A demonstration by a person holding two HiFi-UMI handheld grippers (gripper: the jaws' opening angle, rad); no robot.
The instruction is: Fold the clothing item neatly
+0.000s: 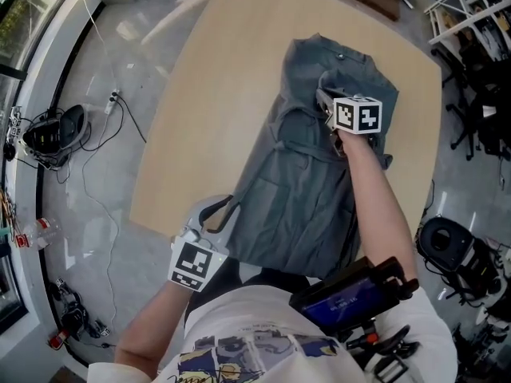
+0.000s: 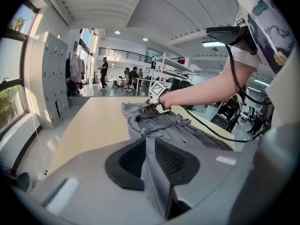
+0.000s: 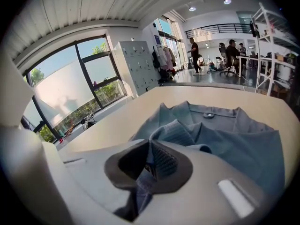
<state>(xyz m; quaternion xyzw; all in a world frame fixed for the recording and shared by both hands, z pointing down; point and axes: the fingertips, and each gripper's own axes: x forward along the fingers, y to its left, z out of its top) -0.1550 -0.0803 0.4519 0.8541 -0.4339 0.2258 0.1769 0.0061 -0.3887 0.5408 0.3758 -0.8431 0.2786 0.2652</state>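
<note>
A grey-blue button shirt (image 1: pixel 307 186) lies lengthwise on the light wooden table (image 1: pixel 200 94), collar at the far end. My left gripper (image 1: pixel 225 214) is at the near edge of the table, shut on the shirt's hem, and a strip of fabric (image 2: pixel 157 172) runs up between its pads. My right gripper (image 1: pixel 322 99) sits farther out near the collar, shut on a bunched fold of the shirt (image 3: pixel 149 165). In the right gripper view the collar (image 3: pixel 211 114) lies flat just ahead. The left gripper view shows the right gripper (image 2: pixel 151 103) low over the cloth.
The table's near edge (image 1: pixel 160 228) is close to my body. Cables and a power strip (image 1: pixel 113 100) lie on the floor at left. A shelving rack (image 1: pixel 471 6) and black chairs (image 1: pixel 451 250) stand at right. A dark device (image 1: pixel 351 294) hangs on my chest.
</note>
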